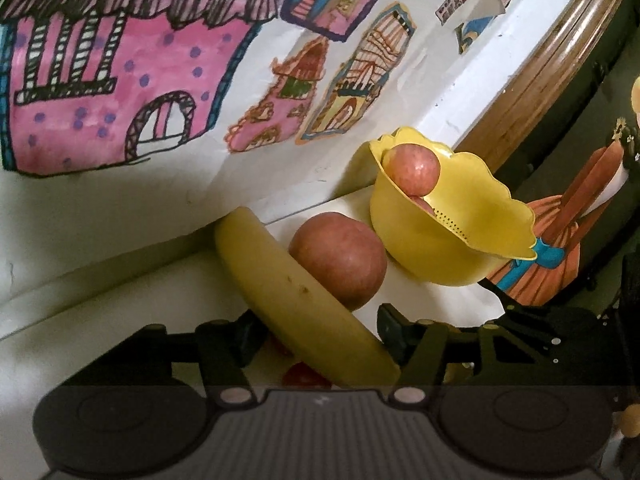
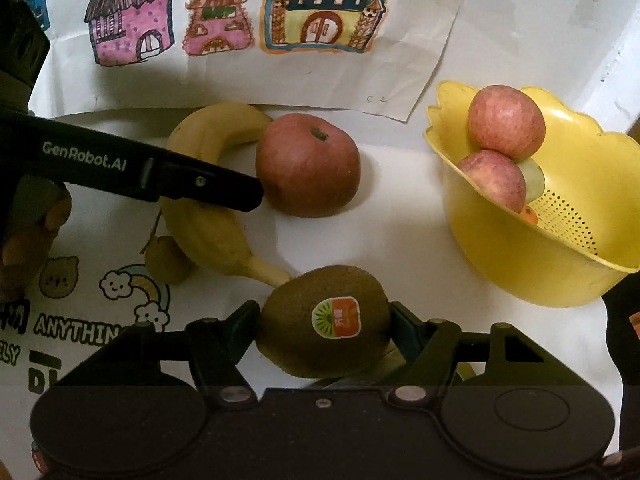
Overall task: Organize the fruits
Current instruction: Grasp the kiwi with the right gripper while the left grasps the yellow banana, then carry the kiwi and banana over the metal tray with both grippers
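Observation:
A yellow banana (image 1: pixel 280 280) runs slantwise between the fingers of my left gripper (image 1: pixel 320 332), which is shut on its middle. The right wrist view shows one of those fingers (image 2: pixel 208 184) lying across the banana (image 2: pixel 208 228), which is low over the white table. My right gripper (image 2: pixel 322 320) is shut on a brown kiwi (image 2: pixel 300 344) with a sticker. A loose red apple (image 2: pixel 308 164) (image 1: pixel 338 264) sits just beyond the banana. The yellow strainer bowl (image 2: pixel 540 264) (image 1: pixel 420 248) at the right holds two red apples (image 2: pixel 506 122), a pale fruit piece and something orange.
A small brownish fruit (image 2: pixel 168 260) lies left of the banana. Something small and red (image 1: pixel 304 376) shows under the banana. Children's house drawings (image 2: pixel 320 8) cover the back of the table. A hand (image 2: pixel 28 248) holds the left gripper. The table's wooden rim (image 1: pixel 552 68) is behind the bowl.

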`<state>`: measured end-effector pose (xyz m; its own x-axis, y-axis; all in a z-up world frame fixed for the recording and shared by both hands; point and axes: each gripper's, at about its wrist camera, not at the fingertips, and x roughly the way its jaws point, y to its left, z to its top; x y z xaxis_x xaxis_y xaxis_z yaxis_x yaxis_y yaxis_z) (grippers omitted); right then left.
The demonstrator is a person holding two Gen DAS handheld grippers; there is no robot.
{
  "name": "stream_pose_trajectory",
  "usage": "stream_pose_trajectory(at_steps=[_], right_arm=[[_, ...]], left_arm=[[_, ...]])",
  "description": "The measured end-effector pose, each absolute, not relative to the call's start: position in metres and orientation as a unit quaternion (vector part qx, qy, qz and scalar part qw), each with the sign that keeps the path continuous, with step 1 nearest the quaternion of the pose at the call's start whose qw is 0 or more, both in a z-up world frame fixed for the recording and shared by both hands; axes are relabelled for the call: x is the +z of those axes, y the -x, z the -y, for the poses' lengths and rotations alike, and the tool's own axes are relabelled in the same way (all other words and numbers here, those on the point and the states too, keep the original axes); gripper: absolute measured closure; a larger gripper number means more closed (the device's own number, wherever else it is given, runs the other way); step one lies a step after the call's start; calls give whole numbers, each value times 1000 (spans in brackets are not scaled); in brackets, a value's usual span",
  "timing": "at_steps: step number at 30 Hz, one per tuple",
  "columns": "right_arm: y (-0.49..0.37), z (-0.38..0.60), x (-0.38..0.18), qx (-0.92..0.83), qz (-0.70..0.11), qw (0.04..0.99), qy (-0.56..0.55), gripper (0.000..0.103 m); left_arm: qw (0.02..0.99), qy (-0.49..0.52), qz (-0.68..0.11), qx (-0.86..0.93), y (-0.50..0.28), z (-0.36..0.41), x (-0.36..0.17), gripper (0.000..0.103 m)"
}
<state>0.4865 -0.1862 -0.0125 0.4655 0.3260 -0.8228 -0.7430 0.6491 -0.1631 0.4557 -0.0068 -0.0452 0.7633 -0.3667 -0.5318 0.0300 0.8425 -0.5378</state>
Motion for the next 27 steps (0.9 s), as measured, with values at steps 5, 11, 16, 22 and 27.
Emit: stream_pose_trajectory(at_steps=[5,11,16,22,27], right_arm=[[-486,185,-13,324,-397,819,259,33],[-473,182,-14,316,-380,825,274,34],[-465,187,-10,313,-368,839,251,34],[-455,199,-2,307,-349,860,212,34],[-449,219,16,292,-324,884,168,34]], left_arm=[[905,257,-321,-109,-456,9,-46,40],[895,280,-328,-110,-455,2,-45,49],[895,281,-326,-116,-449,0,-39,56],[898,280,-316,-127,-443,-1,-31,61],[901,277,-307,-133,-435,3,-25,65]])
